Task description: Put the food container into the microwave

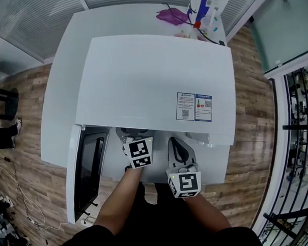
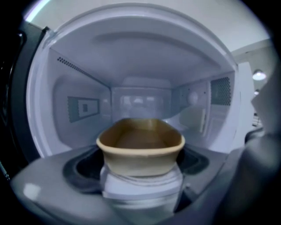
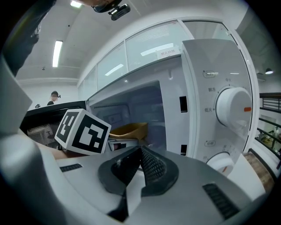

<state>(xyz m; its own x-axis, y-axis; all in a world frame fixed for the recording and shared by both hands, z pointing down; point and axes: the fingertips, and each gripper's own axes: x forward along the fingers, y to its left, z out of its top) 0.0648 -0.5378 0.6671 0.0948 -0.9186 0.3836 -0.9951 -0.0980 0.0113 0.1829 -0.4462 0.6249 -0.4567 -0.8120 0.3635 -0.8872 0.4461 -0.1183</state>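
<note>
The white microwave (image 1: 156,79) stands on a white table, its door (image 1: 88,168) swung open to the left. A tan food container (image 2: 139,151) is held by its near end in my left gripper (image 2: 139,170), which is shut on it at the mouth of the cavity (image 2: 140,101). From above, the left gripper (image 1: 138,144) reaches under the microwave's front edge. The right gripper (image 3: 138,151) is shut with nothing between its jaws, just right of the left one and in front of the control panel. The container (image 3: 128,129) also shows in the right gripper view.
Two round knobs (image 3: 232,105) (image 3: 219,162) sit on the panel right of the opening. A purple cloth (image 1: 172,15) and some bottles (image 1: 204,12) lie on the table (image 1: 61,90) behind the microwave. Black railings (image 1: 295,151) stand at the right.
</note>
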